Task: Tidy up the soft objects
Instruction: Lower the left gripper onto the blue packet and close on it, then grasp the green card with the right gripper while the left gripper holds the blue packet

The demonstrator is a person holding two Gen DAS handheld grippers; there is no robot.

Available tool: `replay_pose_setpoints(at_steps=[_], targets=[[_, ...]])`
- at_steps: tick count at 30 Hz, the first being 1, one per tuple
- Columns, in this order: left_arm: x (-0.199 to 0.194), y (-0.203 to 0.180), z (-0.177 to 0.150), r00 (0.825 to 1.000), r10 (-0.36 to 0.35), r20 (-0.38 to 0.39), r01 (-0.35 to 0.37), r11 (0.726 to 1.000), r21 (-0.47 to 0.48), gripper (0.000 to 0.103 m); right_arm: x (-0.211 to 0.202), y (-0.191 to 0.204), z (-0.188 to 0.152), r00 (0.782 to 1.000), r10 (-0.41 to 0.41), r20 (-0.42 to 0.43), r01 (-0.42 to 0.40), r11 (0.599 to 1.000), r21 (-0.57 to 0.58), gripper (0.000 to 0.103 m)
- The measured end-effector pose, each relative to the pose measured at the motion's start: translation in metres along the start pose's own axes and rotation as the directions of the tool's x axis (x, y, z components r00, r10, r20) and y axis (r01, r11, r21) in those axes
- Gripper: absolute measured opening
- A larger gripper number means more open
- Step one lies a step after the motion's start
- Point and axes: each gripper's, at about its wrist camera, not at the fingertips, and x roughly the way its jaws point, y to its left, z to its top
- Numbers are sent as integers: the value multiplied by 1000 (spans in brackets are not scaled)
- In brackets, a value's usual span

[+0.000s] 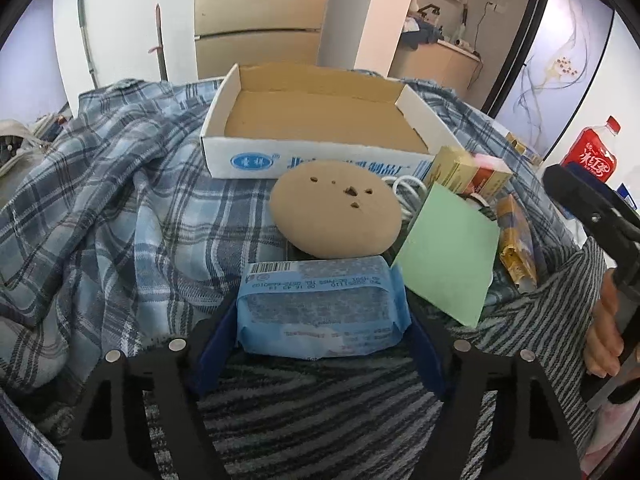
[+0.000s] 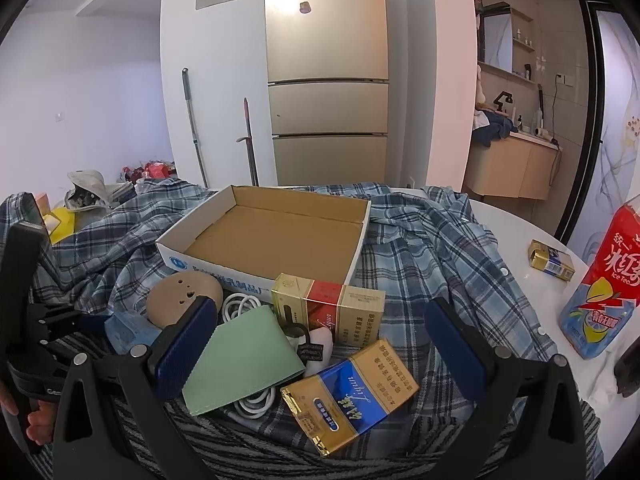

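Tissue pack [image 1: 322, 312] between left gripper [image 1: 318, 354] pads.

Three cigarette packs [image 2: 348, 394] [image 2: 328, 312] [image 2: 551, 265], one cardboard tray [image 2: 264, 236], one tissue pack [image 1: 322, 312], one round brown cushion [image 1: 334, 208], one green card [image 2: 244, 360], one iced-tea bottle [image 2: 604, 284].

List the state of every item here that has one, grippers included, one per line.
cardboard box: open, empty.
blue tissue pack: sealed, lying between the left gripper's fingers.
left gripper: jaws around the pack; contact unclear.
right gripper: open, holding nothing.
iced tea bottle: upright.
white cable: coiled.
blue-and-gold carton: closed, lying flat.
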Motion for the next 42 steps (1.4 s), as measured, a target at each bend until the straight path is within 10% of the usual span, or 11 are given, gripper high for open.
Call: replay_pose_setpoints(at_steps=[11, 21, 30, 33, 42], targets=[[-54, -16, -13, 956, 62, 286, -87, 993, 76, 76, -5, -2, 3, 996, -24, -83, 27, 999, 44, 103], [-104, 1, -15, 803, 179, 569, -184, 982, -49, 76, -2, 49, 11, 973, 1, -232, 13, 998, 59, 103], [-104, 13, -13, 805, 171, 568, -155, 985, -78, 76, 49, 62, -8, 874, 88, -477, -3, 984, 176, 96], [-107, 24, -14, 779, 223, 587, -166, 975, -151, 76, 57, 68, -9, 870, 48, -490, 47, 983, 179, 96], [-104, 29, -10, 781, 226, 582, -154, 973, -171, 76, 78, 62, -10, 856, -74, -512, 271, 907, 323, 96]])
